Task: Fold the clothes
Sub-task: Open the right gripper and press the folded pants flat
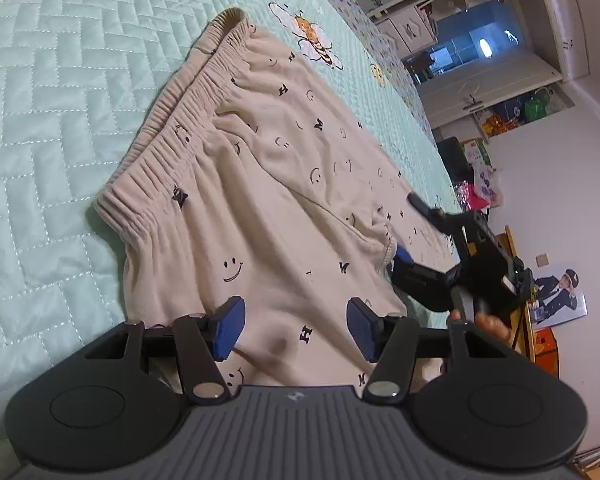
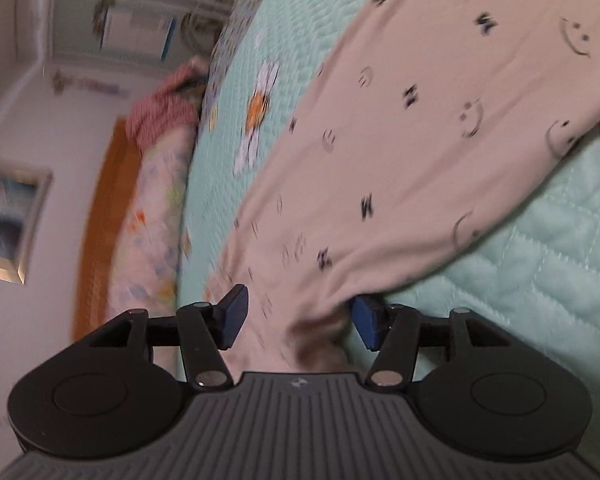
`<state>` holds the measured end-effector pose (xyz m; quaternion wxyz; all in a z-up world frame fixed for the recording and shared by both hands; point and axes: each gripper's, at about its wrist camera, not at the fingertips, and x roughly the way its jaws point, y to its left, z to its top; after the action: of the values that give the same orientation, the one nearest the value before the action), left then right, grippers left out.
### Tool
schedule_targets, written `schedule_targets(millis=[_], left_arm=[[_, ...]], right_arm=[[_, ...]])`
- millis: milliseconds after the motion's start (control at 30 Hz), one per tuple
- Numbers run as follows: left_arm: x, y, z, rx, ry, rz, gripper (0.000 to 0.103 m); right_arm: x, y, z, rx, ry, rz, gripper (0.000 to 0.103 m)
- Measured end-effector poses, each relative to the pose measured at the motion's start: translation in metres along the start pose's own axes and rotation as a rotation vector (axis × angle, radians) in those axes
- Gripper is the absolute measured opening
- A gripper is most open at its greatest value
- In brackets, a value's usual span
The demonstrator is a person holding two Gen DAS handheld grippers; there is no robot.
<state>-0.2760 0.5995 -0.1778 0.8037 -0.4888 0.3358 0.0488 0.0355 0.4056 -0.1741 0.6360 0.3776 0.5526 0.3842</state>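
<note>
**Soft printed trousers lay spread on the bed, both grippers released**

The mint quilted bedspread [image 1: 40, 128] filled most of both views, stitched in a herringbone pattern with bee motifs. Across it lay the cream trousers [image 1: 284, 184], printed with smiley faces and dark letters. They lay mostly flat, with the waist end already doubled so that two rows of gathered elastic waistband [image 1: 172, 136] sat side by side. One leg ran long across the quilt in the right wrist view [image 2: 420, 128], which was blurred.

The fabric looked like light, limp knit: it creased and sagged in soft folds, so it would probably droop from any single hold and slide easily over the quilt. Judged from that, the firmer places to take it would be the thick elastic band, the hemmed leg edge [image 1: 387, 250] or a folded edge, gripping through both layers so the upper one did not peel away.

The left gripper [image 1: 296, 330] hovered over the near part of the trousers, its blue pads well apart and pressing nothing. The right gripper [image 2: 300, 322] was also unclenched; cloth bunched between its pads and touched the right-hand one, but was not pinched. A fingertip [image 1: 488, 322] of the person showed behind it.
</note>
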Motion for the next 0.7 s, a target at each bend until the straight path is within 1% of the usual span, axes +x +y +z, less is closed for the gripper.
schedule_targets(millis=[67, 133, 233, 333, 433, 533, 567, 633, 667, 700], left_arm=[[0.002, 0.001, 0.002, -0.008, 0.006, -0.002, 0.059], [0.001, 0.002, 0.003, -0.017, 0.013, -0.003, 0.059], [0.001, 0.003, 0.004, -0.017, 0.025, -0.001, 0.059], [0.002, 0.002, 0.006, -0.027, 0.033, 0.006, 0.059], [0.001, -0.008, 0.005, 0.027, 0.040, 0.036, 0.059], [-0.001, -0.029, 0.004, 0.134, 0.026, 0.069, 0.059], [-0.001, -0.035, 0.004, 0.160, 0.023, 0.058, 0.059], [0.003, -0.046, 0.006, 0.186, 0.028, 0.001, 0.060], [0.008, -0.049, 0.007, 0.187, 0.035, -0.014, 0.060], [0.014, -0.051, 0.009, 0.187, 0.044, -0.014, 0.061]], right_arm=[[-0.003, -0.004, 0.007, 0.022, -0.034, 0.024, 0.058], [-0.006, -0.003, 0.011, 0.018, -0.042, 0.017, 0.058], [-0.012, 0.004, 0.013, -0.022, -0.062, -0.027, 0.058], [-0.028, 0.002, 0.016, -0.051, -0.110, -0.075, 0.058], [-0.044, 0.000, 0.015, -0.064, -0.103, -0.138, 0.058], [-0.065, 0.006, 0.009, -0.145, -0.122, -0.204, 0.058], [-0.070, 0.008, 0.011, -0.182, -0.135, -0.217, 0.058], [-0.078, 0.014, 0.017, -0.261, -0.165, -0.236, 0.058], [-0.082, 0.016, 0.020, -0.301, -0.180, -0.245, 0.057], [-0.079, 0.018, 0.028, -0.319, -0.179, -0.240, 0.057]])
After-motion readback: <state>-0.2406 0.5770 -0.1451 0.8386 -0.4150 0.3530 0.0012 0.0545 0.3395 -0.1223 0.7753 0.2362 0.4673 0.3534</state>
